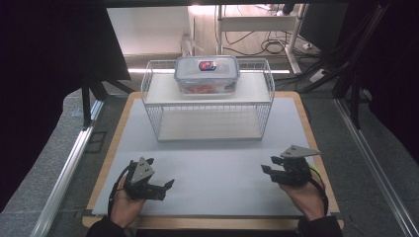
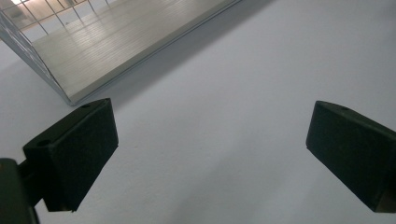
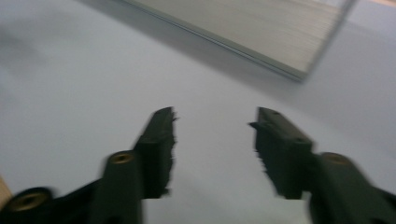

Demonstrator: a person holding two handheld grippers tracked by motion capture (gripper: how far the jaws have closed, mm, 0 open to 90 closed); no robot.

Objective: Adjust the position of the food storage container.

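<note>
We had both tongs empty, jaws apart: left gripper (image 1: pixel 165 186) wide open, right gripper (image 1: pixel 267 164) partly open, each low over the grey mat (image 1: pixel 217 163). Lidded container (image 1: pixel 207 74) sat on the wire rack (image 1: pixel 207 101) top shelf, well apart.

Black grippers' jaws, white wire rack (image 1: pixel 207 106), clear blue-rimmed box (image 1: pixel 207 74), pale grey mat (image 1: pixel 212 168).

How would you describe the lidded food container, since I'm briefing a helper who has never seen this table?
Start at the white wire rack standing at the far middle of the grey mat. On its upper shelf sits the clear plastic box, centred. It is the one item on the rack, with a blue-edged snap lid, a red and blue label, and orange contents inside.
</note>
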